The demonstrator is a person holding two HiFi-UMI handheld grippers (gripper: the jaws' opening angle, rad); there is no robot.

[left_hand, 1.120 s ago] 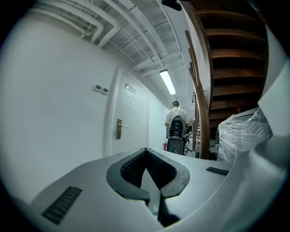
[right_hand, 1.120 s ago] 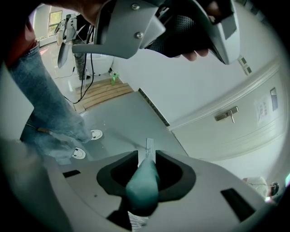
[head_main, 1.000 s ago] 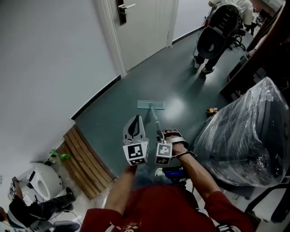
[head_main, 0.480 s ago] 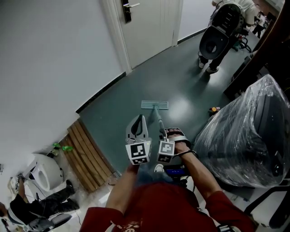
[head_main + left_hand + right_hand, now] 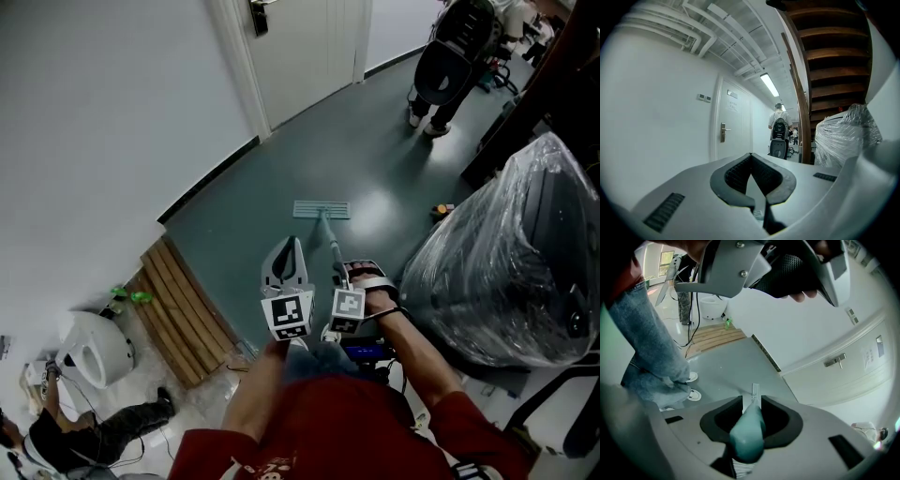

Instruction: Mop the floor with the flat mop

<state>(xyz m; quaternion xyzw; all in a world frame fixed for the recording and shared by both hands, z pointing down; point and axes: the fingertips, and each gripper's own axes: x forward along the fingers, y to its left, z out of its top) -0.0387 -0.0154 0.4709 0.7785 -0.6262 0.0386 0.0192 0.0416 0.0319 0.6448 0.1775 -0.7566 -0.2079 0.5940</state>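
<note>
Right hand-held gripper [image 5: 751, 404] is clamped on the teal handle [image 5: 747, 430] of the flat mop [image 5: 321, 209], whose head lies flat on the dark green floor [image 5: 375, 141] at frame centre. Left hand-held gripper [image 5: 751, 155] is pinched closed on nothing. White door [image 5: 300, 47] at upper centre, wooden slats [image 5: 183, 314] lower left

The right gripper [image 5: 751, 414] clamps the flat mop's teal handle [image 5: 747, 434] between its fingers [image 5: 783, 420]. Just beyond the fingertips, the mop head [image 5: 754, 391] rests on the grey-green floor [image 5: 736, 362].

Left gripper [image 5: 287, 247] closed and empty — right gripper [image 5: 345, 275] clamped on the mop handle [image 5: 327, 236].
</note>
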